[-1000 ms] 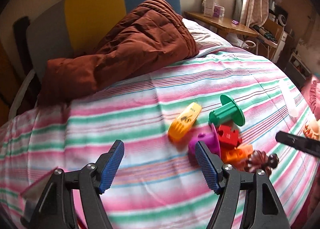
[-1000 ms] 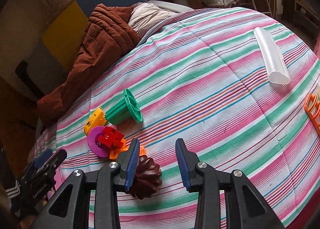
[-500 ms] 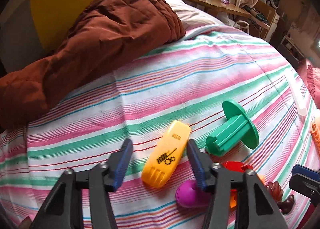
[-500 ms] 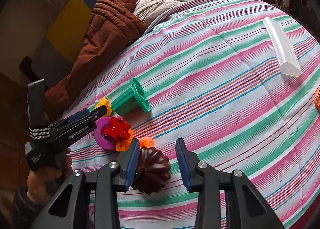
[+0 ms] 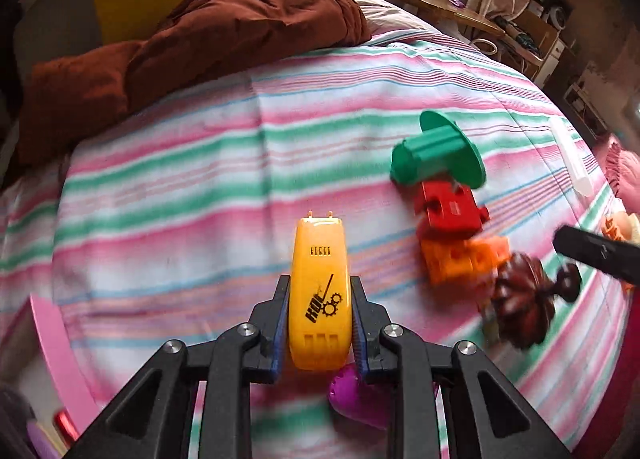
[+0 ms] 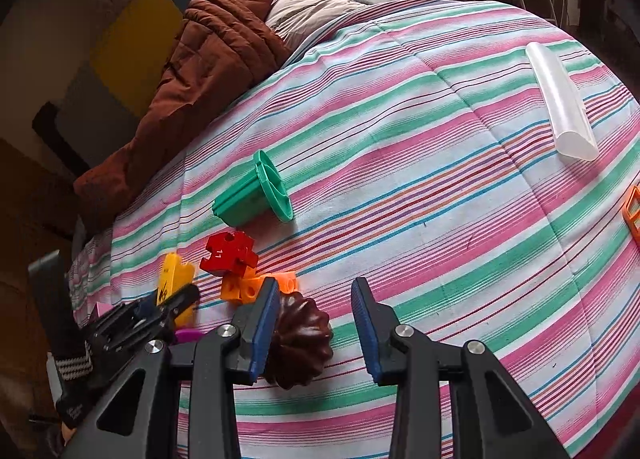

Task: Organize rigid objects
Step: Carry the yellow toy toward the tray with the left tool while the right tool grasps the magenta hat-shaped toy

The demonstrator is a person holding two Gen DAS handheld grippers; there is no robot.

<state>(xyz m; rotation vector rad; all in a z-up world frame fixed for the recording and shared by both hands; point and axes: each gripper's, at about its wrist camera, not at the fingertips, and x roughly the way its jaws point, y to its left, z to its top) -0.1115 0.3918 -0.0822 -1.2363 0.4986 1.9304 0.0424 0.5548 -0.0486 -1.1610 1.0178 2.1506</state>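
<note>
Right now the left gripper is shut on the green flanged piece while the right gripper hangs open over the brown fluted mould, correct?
Not quite. The left gripper is shut on the yellow piece, as the left wrist view shows; the rest stands.

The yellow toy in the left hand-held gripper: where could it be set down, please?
Bare bedspread lies between the green spool and the clear tube. It is crowded around the red block, orange blocks and brown mold.
</note>
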